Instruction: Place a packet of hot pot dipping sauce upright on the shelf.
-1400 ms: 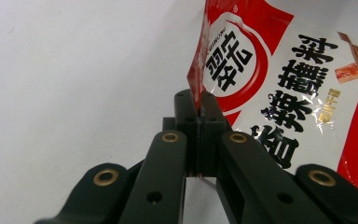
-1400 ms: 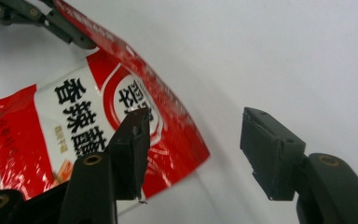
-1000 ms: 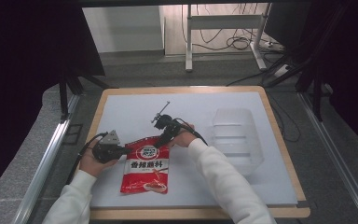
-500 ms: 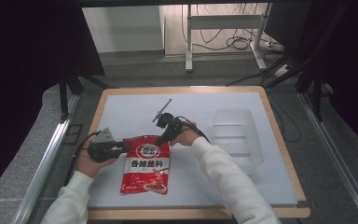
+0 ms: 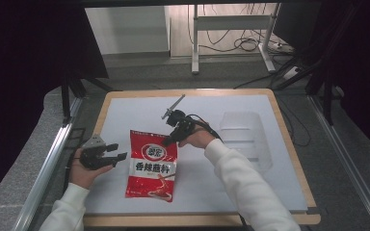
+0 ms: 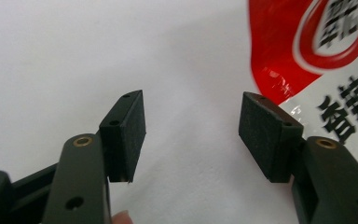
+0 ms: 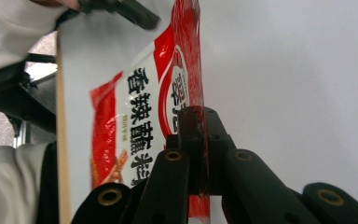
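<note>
High view showed the right claw (image 5: 166, 141) pinching the red packet's (image 5: 152, 166) top edge to lift it, while the left claw (image 5: 119, 151), just opened and empty, stood beside it over the table (image 5: 125, 110).

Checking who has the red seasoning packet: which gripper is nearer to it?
Right. The right gripper is shut on the red seasoning packet at its top edge; the left gripper is open beside its left edge, just apart.
</note>
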### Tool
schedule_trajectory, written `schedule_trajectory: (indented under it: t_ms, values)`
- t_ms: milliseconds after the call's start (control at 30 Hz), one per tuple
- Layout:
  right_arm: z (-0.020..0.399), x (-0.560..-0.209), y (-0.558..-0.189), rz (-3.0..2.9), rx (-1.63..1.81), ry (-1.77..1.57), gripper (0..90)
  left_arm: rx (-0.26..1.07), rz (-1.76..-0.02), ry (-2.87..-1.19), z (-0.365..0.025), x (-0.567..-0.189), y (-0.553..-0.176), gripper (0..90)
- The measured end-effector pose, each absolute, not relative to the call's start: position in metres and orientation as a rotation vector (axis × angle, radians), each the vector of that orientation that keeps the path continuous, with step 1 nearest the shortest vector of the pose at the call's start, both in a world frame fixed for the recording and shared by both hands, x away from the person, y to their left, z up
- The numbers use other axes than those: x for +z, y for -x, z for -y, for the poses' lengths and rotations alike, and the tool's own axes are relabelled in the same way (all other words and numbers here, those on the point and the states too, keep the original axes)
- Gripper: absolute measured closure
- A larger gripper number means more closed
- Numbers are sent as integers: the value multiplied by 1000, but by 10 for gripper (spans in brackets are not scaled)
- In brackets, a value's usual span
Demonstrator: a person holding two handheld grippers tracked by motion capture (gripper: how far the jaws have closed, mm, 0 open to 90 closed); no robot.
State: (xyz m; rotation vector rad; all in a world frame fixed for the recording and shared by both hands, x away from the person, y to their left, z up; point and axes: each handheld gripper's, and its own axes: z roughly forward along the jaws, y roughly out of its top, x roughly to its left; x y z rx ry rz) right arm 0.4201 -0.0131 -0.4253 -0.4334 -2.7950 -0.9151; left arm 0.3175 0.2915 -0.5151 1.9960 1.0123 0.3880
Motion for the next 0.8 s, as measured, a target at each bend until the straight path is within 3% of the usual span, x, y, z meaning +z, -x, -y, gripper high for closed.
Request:
schedule_trajectory:
  t_ms: [800]
  values:
    - [16, -350, -371, 2910, -1020, 223, 889, 363, -995, -2027, -284, -520, -318, 397]
